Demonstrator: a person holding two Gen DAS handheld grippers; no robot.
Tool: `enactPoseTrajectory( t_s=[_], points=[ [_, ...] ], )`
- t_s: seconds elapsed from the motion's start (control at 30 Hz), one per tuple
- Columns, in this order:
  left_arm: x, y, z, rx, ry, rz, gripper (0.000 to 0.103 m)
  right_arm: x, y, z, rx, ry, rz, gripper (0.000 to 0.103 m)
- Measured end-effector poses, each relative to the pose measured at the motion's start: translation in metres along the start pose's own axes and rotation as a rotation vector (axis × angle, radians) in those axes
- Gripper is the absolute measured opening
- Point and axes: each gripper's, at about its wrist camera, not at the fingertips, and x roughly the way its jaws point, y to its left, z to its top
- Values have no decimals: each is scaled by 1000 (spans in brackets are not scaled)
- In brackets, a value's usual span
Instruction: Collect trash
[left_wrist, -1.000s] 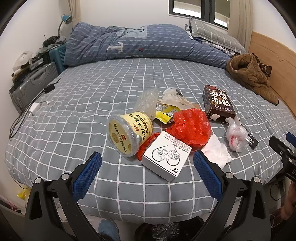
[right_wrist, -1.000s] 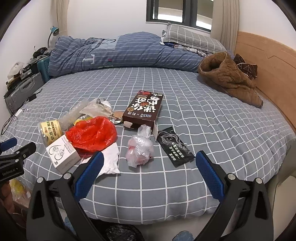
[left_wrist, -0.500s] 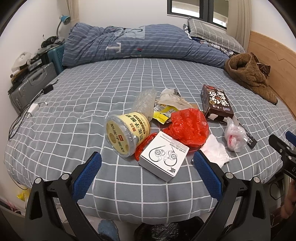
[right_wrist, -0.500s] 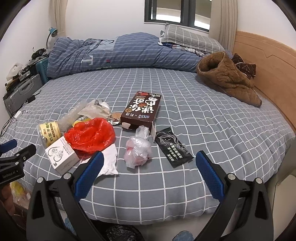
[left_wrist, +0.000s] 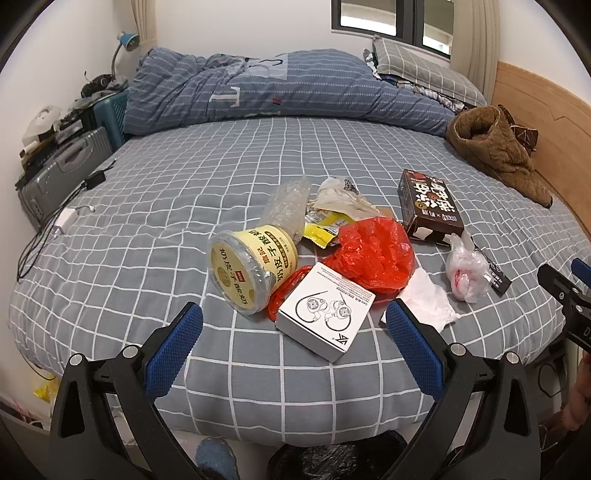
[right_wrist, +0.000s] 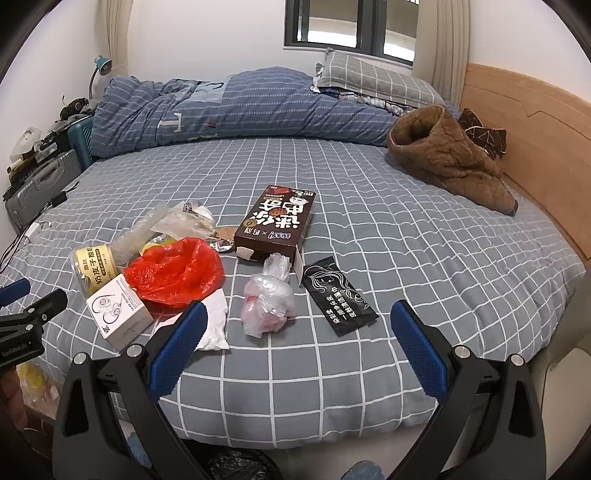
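Left gripper (left_wrist: 293, 328) hovers off the near edge of the bed (left_wrist: 221, 166), jaws spread wide, holding nothing; right gripper (right_wrist: 295, 332) likewise spread and empty off the same edge. Trash is clustered toward the near edge of the bed: yellow yogurt tub (left_wrist: 253, 269) on its side, white earphone box (left_wrist: 325, 310) just beside it, crumpled red plastic bag (left_wrist: 373, 254) touching the box, white tissue (left_wrist: 424, 302) at the bag's near side. Knotted clear plastic bag (right_wrist: 269, 299) lies between the tissue and a black sachet (right_wrist: 338, 295); brown biscuit box (right_wrist: 277, 223) sits behind them. Brown jacket (right_wrist: 450, 158) lies by the headboard edge
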Motion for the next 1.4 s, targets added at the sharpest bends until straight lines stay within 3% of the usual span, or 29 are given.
enactPoseTrajectory(
  t_s=[0.3,0.67,0.93,1.03,1.17,1.27,1.4],
  points=[
    [2,2,0,1,2,7,97,2,-1,1,5,4,8,96],
    [58,32,13,-24,67,81,97,54,20,10,-42,75,23,95],
    [99,54,20,-72,127,93,97,99,30,7,-25,165,51,84],
    [106,57,22,-84,134,90,96,113,31,6,-16,196,50,74],
    [116,56,27,-81,142,72,87,127,30,5,12,227,68,66],
    [123,57,29,-104,158,30,77,137,28,3,25,256,64,54],
    [129,52,28,-96,168,24,67,142,25,1,50,272,67,52]
  ],
)
